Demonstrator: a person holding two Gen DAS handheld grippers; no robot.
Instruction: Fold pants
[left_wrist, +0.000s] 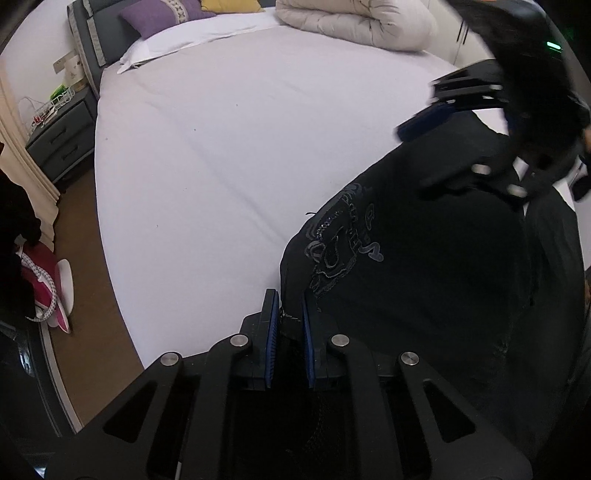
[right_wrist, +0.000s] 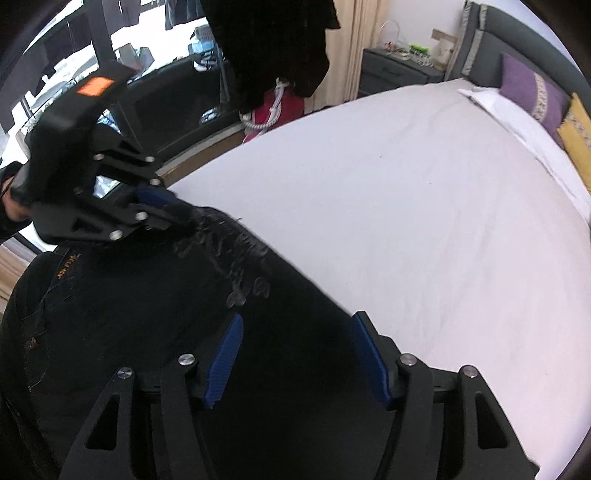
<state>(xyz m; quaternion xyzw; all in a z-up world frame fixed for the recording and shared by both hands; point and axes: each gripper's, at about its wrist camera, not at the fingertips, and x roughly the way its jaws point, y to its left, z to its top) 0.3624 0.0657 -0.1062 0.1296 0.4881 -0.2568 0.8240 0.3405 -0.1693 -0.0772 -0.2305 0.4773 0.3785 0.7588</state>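
Note:
Black pants (left_wrist: 424, 277) with a grey embroidered patch lie on the white bed (left_wrist: 221, 147), near its edge. My left gripper (left_wrist: 289, 306) is shut on the pants' edge, and the cloth is pinched between its blue pads. The right wrist view shows the same left gripper (right_wrist: 184, 218) biting the hem beside the patch on the pants (right_wrist: 129, 295). My right gripper (right_wrist: 298, 317) points down over the pants further along, open, its blue pads wide apart with black cloth lying between them. In the left wrist view the right gripper (left_wrist: 424, 155) is blurred at the upper right.
White sheet (right_wrist: 406, 184) stretches beyond the pants. A rolled cream duvet (left_wrist: 354, 22) and a purple pillow (left_wrist: 159, 14) lie at the head end. A grey nightstand (left_wrist: 61, 144) stands beside the bed; a pink item (left_wrist: 40, 280) lies on the floor. Dark clothing (right_wrist: 273, 48) hangs nearby.

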